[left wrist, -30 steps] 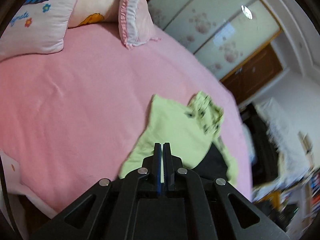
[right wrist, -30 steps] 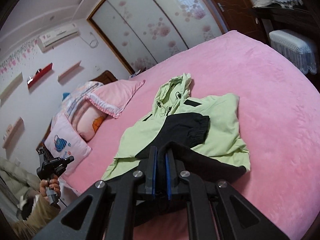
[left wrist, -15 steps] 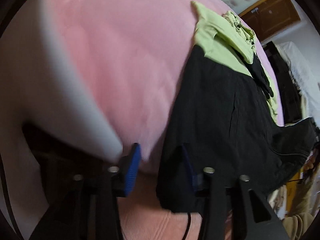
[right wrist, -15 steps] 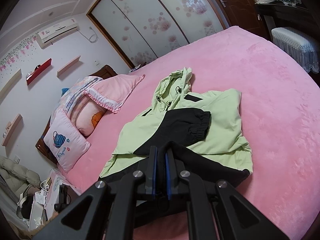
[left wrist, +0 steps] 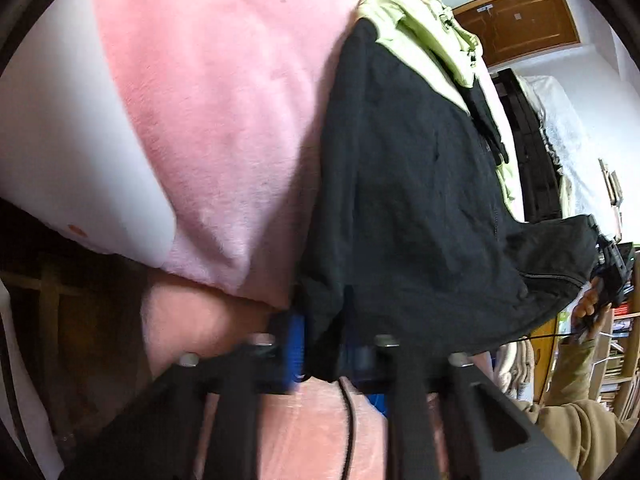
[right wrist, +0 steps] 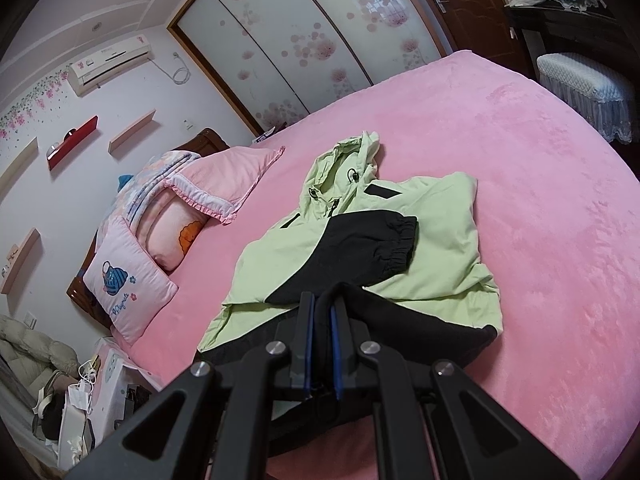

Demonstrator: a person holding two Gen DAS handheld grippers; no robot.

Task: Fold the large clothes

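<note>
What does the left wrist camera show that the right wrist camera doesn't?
Only the left wrist view shows the bed's white side, the person's hand and a bookshelf at far right. It also shows the left gripper with the jacket's black hem between its fingers.

Only the right wrist view shows the pillows, air conditioner, wall shelves and the jacket's hood laid flat.

Both show the green and black jacket, the pink bed and the right gripper gripping black fabric.
</note>
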